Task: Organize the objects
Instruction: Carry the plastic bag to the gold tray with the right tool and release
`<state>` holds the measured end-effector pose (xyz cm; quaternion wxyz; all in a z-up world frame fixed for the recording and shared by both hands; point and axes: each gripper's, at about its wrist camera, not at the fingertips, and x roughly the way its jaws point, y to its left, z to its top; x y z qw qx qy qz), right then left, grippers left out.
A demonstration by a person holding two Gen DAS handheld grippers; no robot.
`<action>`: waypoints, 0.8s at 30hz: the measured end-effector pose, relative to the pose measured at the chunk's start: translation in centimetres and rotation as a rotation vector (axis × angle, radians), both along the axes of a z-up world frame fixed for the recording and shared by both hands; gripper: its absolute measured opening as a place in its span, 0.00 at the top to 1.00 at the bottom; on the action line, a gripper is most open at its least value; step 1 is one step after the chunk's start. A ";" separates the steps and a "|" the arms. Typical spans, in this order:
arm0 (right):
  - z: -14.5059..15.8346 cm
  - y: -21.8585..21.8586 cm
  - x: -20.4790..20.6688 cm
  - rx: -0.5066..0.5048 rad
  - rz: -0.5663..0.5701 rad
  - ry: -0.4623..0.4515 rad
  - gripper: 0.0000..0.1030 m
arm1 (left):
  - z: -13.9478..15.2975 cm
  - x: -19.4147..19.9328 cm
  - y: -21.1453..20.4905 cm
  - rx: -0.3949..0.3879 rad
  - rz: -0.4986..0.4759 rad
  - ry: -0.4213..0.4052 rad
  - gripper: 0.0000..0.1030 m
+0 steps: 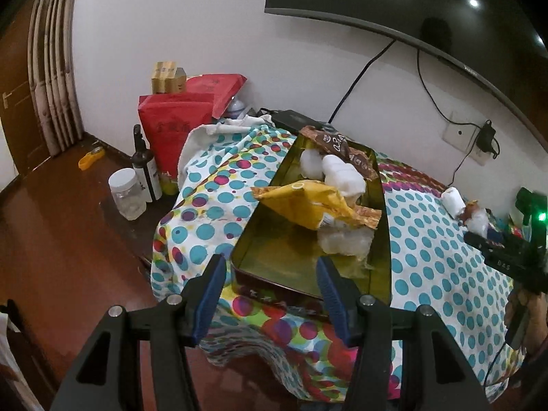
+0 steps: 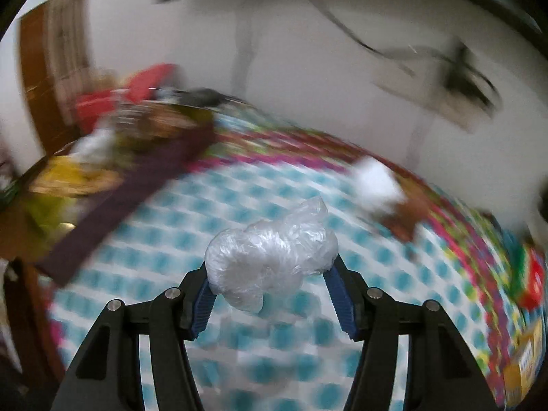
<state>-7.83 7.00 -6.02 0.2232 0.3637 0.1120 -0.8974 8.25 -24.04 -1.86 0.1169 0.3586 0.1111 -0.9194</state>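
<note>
I judge the tidying about half done: my right gripper (image 2: 270,279) carries a crumpled clear plastic-wrapped white bundle (image 2: 270,262) pinched between its jaws, above the polka-dot tablecloth (image 2: 178,250). My left gripper (image 1: 270,275) hangs wide open and empty at the near end of the gold rectangular metal tin (image 1: 291,239), which already holds several wrappers and white packets. A few items remain on the cloth. Only the left view is sharp; the right is blurred.

Left wrist view sharp, evenly lit indoors; ceiling-lamp glare reflected in dark TV screen (image 1: 428,3). Strong fisheye bending, black vignette at corners. Right wrist view heavily motion-blurred; only plastic-wrapped bundle (image 2: 270,260) stays crisp.
</note>
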 end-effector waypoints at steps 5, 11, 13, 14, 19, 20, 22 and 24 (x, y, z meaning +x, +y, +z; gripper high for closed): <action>2.8 -7.9 3.8 -0.075 0.198 -0.001 0.44 | 0.0 0.9 -0.8 -0.015 0.014 0.014 0.45; 3.0 -15.0 7.2 -0.100 0.359 -0.060 0.44 | 0.1 2.2 -2.3 -0.019 0.050 0.026 0.45; 2.6 -17.0 7.6 -0.104 0.390 -0.092 0.43 | 0.0 2.5 -3.1 -0.013 0.068 0.026 0.45; 2.3 -17.8 7.6 -0.108 0.402 -0.116 0.43 | 0.0 2.6 -3.5 -0.008 0.077 0.027 0.45; 1.4 -21.4 7.5 -0.101 0.433 -0.158 0.43 | -0.3 3.5 -5.0 0.022 0.118 0.030 0.45; 1.3 -22.1 7.2 -0.096 0.431 -0.160 0.43 | -0.3 3.6 -5.1 0.023 0.121 0.030 0.45; 1.1 -23.0 6.4 -0.082 0.419 -0.162 0.42 | -0.4 3.7 -5.2 0.021 0.126 0.029 0.45; 0.6 -24.1 5.3 -0.059 0.410 -0.171 0.42 | -0.4 3.9 -5.4 0.027 0.128 0.031 0.45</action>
